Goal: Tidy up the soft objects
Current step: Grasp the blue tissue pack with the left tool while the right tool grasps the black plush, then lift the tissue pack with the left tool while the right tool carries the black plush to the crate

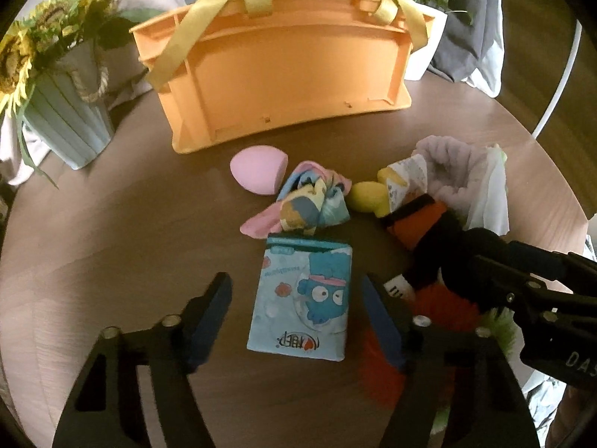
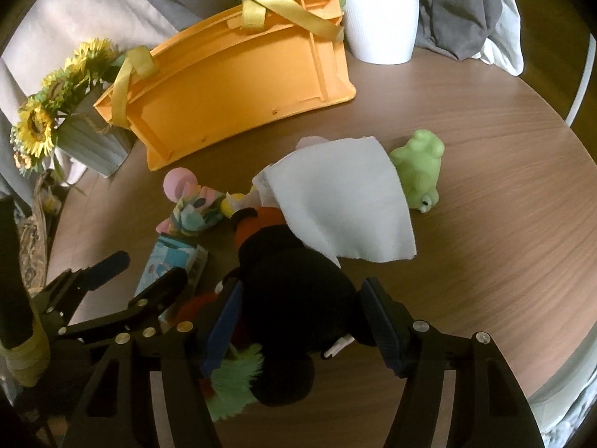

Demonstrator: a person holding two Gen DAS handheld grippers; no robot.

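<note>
A light-blue tissue packet (image 1: 298, 298) with a cartoon print lies flat on the round wooden table (image 1: 130, 224). My left gripper (image 1: 294, 280) straddles it, and a gap shows on each side, so it is open. A black plush toy (image 2: 298, 298) with orange and green fuzzy parts fills my right gripper (image 2: 302, 285), whose pads touch both its sides. Beyond lie a pink egg-shaped sponge (image 1: 257, 171), a knotted colourful cloth (image 1: 309, 201), a white cloth (image 2: 343, 209) and a green frog toy (image 2: 421, 168). The orange basket (image 1: 283, 74) lies tipped on its side.
A sunflower pot (image 1: 63, 112) stands at the back left and a white plant pot (image 2: 380, 15) at the back right, beside the basket. A lilac fluffy cloth (image 1: 455, 164) and a yellow soft piece (image 1: 367, 194) lie in the heap. Grey fabric hangs behind the table.
</note>
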